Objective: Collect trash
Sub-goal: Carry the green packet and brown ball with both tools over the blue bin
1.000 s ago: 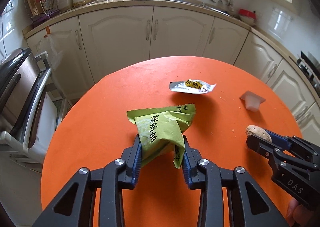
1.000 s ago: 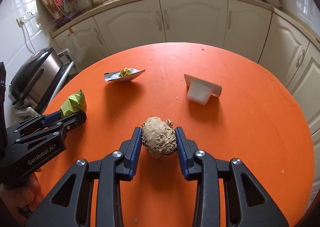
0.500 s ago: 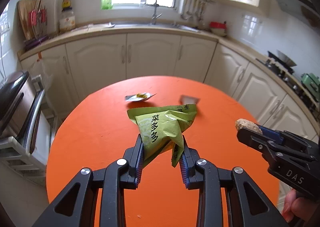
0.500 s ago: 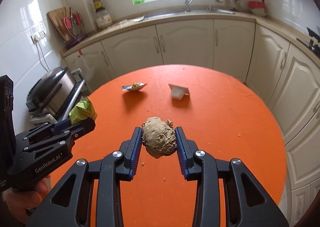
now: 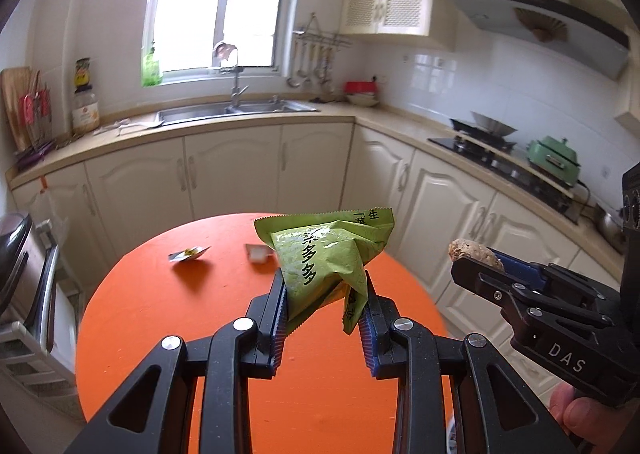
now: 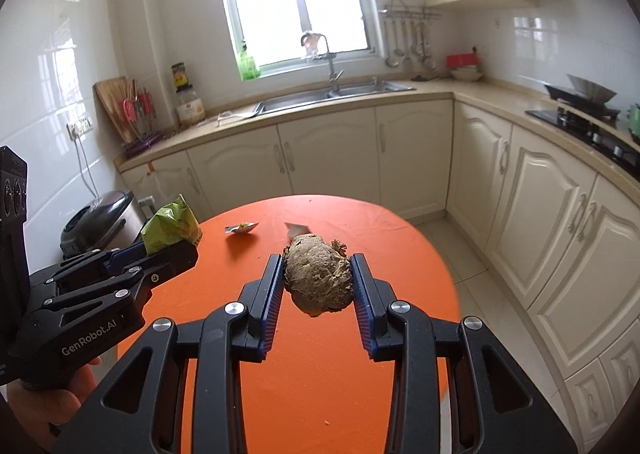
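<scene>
Well — crinkled green wrapper [image 5: 324, 262] in left tool [image 5: 324, 306]; lumpy brown, perhaps paper, wad [image 6: 318, 274].

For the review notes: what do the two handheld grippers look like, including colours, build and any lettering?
Both are matte black frames with silver screws and blue ribbed pads. The left gripper carries white "GenRobot.AI" lettering on its side; the right gripper reads "DAS". Each has a boxy black body at the rear. No cables or sleeves show.
</scene>
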The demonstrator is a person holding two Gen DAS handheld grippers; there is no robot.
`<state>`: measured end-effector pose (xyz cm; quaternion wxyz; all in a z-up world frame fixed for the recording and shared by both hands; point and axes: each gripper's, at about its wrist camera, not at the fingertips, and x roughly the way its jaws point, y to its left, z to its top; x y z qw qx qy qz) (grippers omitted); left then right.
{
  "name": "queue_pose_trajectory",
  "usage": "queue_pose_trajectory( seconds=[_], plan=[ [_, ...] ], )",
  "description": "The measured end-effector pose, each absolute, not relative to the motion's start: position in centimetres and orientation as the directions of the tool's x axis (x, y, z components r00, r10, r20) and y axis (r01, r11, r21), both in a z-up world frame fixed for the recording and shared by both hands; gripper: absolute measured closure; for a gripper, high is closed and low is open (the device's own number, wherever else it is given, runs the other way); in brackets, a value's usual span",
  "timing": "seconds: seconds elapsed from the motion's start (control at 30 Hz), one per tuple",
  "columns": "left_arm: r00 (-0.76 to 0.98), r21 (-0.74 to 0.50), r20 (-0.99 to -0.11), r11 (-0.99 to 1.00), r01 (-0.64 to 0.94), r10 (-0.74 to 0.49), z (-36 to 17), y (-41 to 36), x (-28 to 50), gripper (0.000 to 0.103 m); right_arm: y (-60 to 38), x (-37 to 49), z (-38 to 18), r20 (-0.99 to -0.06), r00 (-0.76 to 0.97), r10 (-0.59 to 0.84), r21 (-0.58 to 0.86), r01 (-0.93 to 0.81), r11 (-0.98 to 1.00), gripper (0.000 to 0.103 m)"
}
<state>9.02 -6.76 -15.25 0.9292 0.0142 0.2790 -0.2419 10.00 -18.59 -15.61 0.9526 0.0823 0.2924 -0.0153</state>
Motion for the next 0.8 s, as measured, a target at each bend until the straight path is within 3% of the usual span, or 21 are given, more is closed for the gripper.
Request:
queue_pose_trajectory(
  seconds=[0.07, 0.23, 0.8],
  plan=[
    [0.723, -0.101, -0.514, 0.869, 0.484, -0.462, -15.1, -4.9, 1.4, 0.076, -19.8, 8.5, -15.2, -0.549, 0.836, -0.006, 0.149, 0.104, 0.983, 0.07],
    [0.691, -0.095, -0.501, 0.827, 0.554, -0.52, -14.7, -5.6, -3.1, 0.076, -23.4, 4.5, -14.8, -0.537, 0.838, -0.091, 0.147, 0.199, 0.969, 0.07],
    [0.404, -0.082, -0.608, 0.56, 0.825, -0.684, -17.2, -21.6, -3.6, 0.076, -39.4, -11.9, -19.9, -0.627, 0.666, -0.405, 0.169, 0.623, 0.763, 0.07]
  ],
)
